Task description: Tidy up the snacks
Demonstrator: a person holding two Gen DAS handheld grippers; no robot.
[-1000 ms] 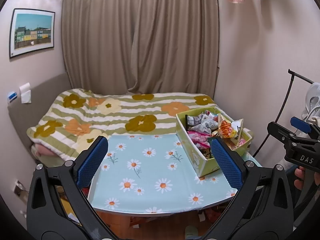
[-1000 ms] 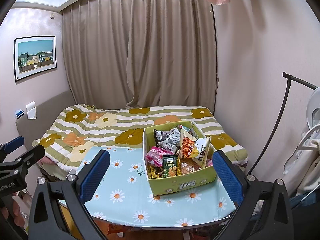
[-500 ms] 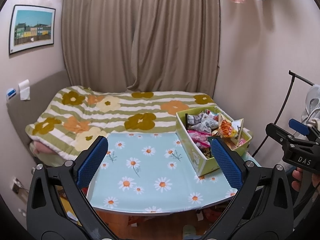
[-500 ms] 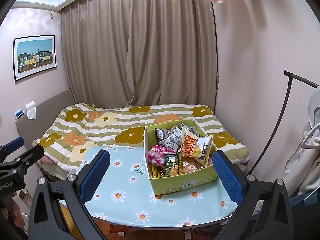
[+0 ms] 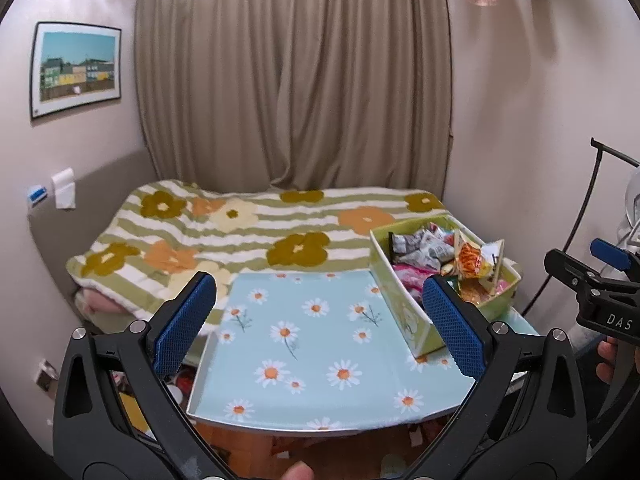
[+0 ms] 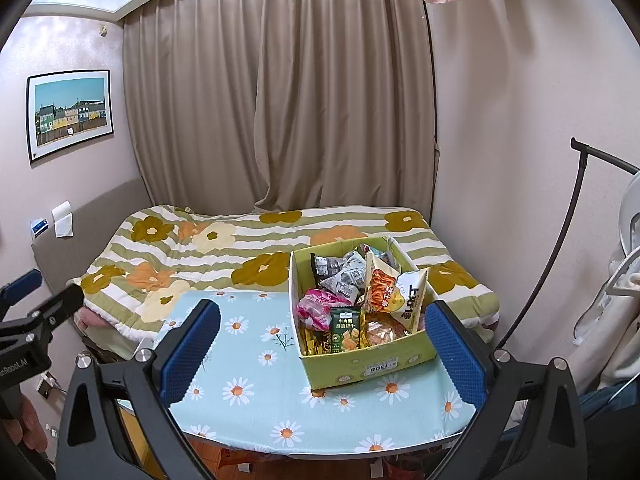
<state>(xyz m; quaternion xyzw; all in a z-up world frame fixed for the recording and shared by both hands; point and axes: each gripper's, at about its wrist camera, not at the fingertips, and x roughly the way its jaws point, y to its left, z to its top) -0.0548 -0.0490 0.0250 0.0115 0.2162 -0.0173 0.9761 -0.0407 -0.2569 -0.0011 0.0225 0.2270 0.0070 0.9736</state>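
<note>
Snacks (image 6: 352,300) are packed in a green box (image 6: 372,364) on the table (image 6: 256,392), which is covered by a blue cloth with daisies. In the right wrist view the box is seen at about 3 o'clock from the middle of the table, near its right edge. A green packet (image 6: 346,329) is stood up at the front of the box, at 6 o'clock inside it. A pink bag (image 6: 318,307) is found at 9 o'clock from the green packet, just beside it. An orange bag (image 6: 380,290) is stood tall at 1 o'clock from the green packet. Gray packets (image 6: 344,274) are piled at the back, at 12 o'clock.

In the left wrist view the box (image 5: 404,300) is seen at 3 o'clock on the table (image 5: 312,356).

The left gripper (image 5: 318,320) is held wide open above the near side of the table, and nothing is held between its blue pads (image 5: 182,320). The right gripper (image 6: 320,346) is also spread wide, and nothing is gripped by it. The box is seen between its blue pads (image 6: 454,354), but it is not touched.

A bed with a flower blanket (image 6: 240,248) is seen behind the table, at 12 o'clock. A curtain (image 6: 280,100) is hung behind the bed.
</note>
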